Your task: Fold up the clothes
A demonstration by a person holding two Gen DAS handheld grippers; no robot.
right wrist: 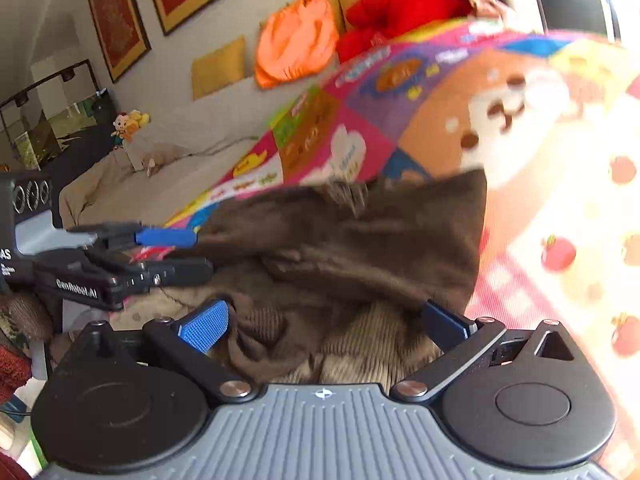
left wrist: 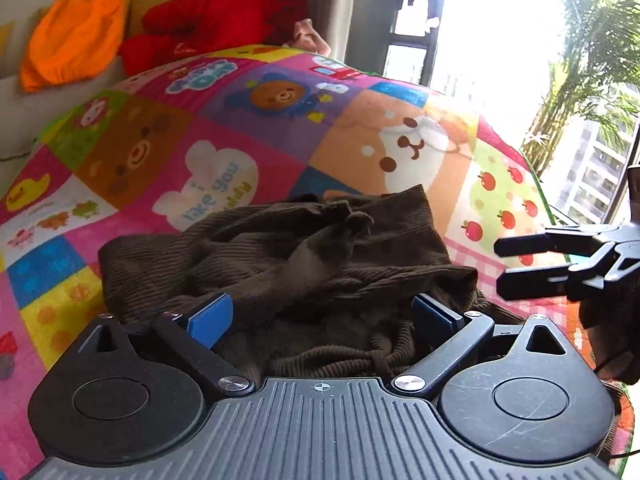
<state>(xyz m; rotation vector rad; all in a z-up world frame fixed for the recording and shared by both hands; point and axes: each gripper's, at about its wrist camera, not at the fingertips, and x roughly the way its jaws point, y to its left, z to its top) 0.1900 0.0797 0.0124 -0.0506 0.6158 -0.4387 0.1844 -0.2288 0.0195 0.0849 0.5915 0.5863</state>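
Note:
A crumpled brown corduroy garment [left wrist: 304, 248] lies in a heap on the colourful patchwork blanket [left wrist: 224, 128]. My left gripper [left wrist: 322, 316] hovers at its near edge. Its blue pads [left wrist: 210, 320] stand wide apart with cloth below them and nothing pinched. In the left wrist view my right gripper [left wrist: 500, 266] comes in from the right, beside the heap, fingers apart. The blurred right wrist view shows the garment [right wrist: 360, 240] under my right gripper [right wrist: 325, 326], which is open wide over a paler fold. My left gripper [right wrist: 202, 253] reaches in from the left, open, at the cloth's edge.
The blanket [right wrist: 420, 120] covers a sofa or bed. An orange plush [left wrist: 76, 36] and a red plush [left wrist: 208, 20] sit at the back. A bright window with a palm [left wrist: 592, 72] is on the right. Framed pictures [right wrist: 116, 12] hang on the wall at the left.

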